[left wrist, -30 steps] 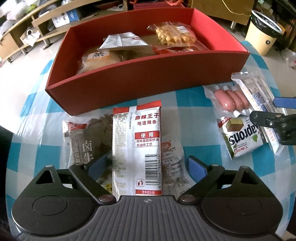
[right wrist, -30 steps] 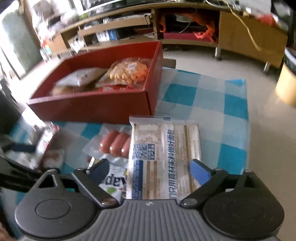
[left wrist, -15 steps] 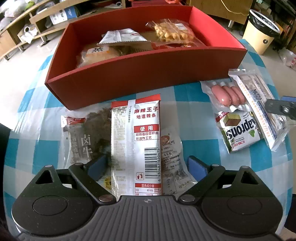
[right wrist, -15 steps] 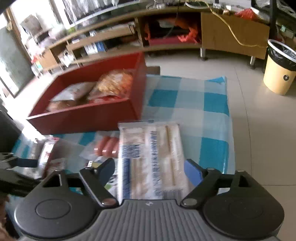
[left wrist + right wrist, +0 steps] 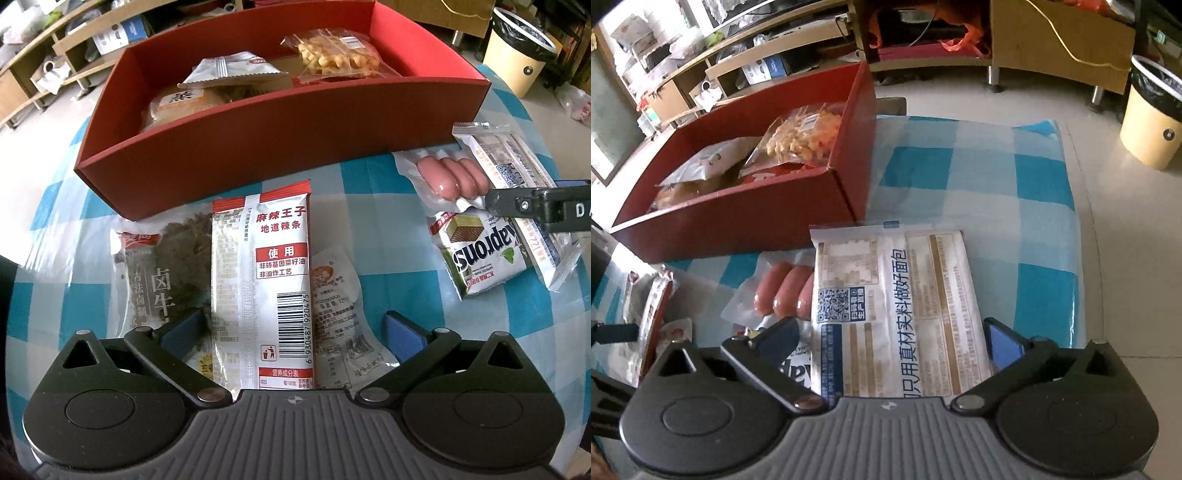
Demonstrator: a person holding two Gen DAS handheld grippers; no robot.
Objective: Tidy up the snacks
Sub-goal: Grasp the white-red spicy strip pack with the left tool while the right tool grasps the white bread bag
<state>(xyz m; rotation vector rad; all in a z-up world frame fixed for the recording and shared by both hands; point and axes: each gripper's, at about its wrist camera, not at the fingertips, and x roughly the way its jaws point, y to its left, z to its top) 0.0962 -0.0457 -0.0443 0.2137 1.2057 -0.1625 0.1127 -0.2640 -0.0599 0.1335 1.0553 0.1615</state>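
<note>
Bread packet (image 5: 897, 314) lies near the tablecloth (image 5: 1034, 206) edge.

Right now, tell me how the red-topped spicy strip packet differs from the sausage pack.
The spicy strip packet is opaque, printed with text and a barcode; the sausage pack is clear, showing pink sausages. The spicy strip packet lies on top of two other packets; the sausage pack is partly tucked under the white bread packet. The spicy strip packet sits between the left gripper fingers; the sausage pack does not. Both lie outside the red box.
</note>
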